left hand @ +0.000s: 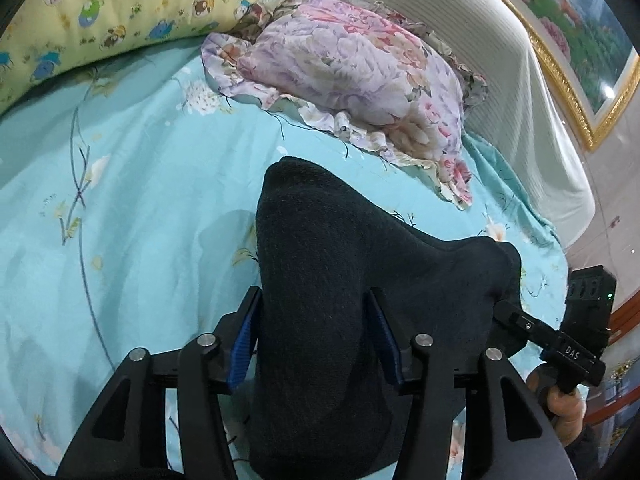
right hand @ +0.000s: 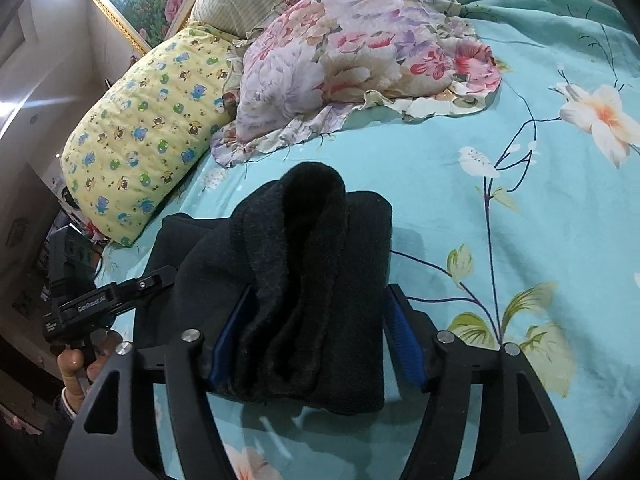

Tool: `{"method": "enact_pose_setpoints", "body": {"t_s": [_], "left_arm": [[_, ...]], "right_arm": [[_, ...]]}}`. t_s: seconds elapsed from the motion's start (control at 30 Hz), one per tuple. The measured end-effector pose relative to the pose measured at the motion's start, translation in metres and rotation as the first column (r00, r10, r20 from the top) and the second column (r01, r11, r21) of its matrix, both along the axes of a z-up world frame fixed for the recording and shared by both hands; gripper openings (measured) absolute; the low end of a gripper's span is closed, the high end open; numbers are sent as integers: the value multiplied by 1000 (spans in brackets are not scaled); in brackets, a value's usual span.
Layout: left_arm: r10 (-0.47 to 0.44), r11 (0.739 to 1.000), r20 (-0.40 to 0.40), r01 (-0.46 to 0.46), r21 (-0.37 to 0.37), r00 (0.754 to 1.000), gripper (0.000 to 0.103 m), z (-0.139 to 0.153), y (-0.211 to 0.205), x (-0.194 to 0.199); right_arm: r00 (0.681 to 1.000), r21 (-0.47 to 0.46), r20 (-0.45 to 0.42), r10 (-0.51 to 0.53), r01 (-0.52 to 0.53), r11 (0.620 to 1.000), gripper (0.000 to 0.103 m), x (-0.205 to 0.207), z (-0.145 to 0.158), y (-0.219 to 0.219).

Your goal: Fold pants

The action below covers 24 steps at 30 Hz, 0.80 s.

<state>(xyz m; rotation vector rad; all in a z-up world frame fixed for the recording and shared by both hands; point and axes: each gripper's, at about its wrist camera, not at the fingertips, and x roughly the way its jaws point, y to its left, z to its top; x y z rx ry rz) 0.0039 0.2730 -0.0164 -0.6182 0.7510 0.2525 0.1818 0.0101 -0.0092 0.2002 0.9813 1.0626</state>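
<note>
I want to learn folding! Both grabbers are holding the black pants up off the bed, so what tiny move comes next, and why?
Probably lower both grippers together and lay the black pants flat on the blue sheet. The left gripper and right gripper each have the bunched cloth between their fingers, it looks already doubled over, and bare sheet shows underneath.

The dark pants (left hand: 344, 312) bulge up between the left gripper (left hand: 316, 336), hiding its fingertips; likewise the right gripper (right hand: 320, 344). The framed picture (left hand: 576, 28), upper right, is cut off. At lower right, the hand (left hand: 560, 400) shows only partly.
</note>
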Motion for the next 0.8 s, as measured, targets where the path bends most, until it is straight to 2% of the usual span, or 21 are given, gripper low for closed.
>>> {"method": "enact_pose_setpoints", "body": {"t_s": [0.2, 0.33, 0.57, 0.8], "left_arm": [[46, 998, -2, -45, 38, 999, 67, 10, -5, -14], [79, 992, -21, -77, 103, 997, 76, 18, -13, -25], [113, 980, -38, -105, 172, 993, 77, 23, -32, -46], [110, 965, -50, -95, 245, 993, 80, 29, -58, -66]], "right_arm": [[999, -23, 38, -5, 6, 1000, 70, -6, 11, -1], [997, -10, 82, -9, 10, 1000, 78, -16, 23, -6], [981, -23, 192, -9, 14, 1000, 84, -44, 43, -15], [965, -42, 262, -14, 26, 999, 87, -66, 51, -23]]}}
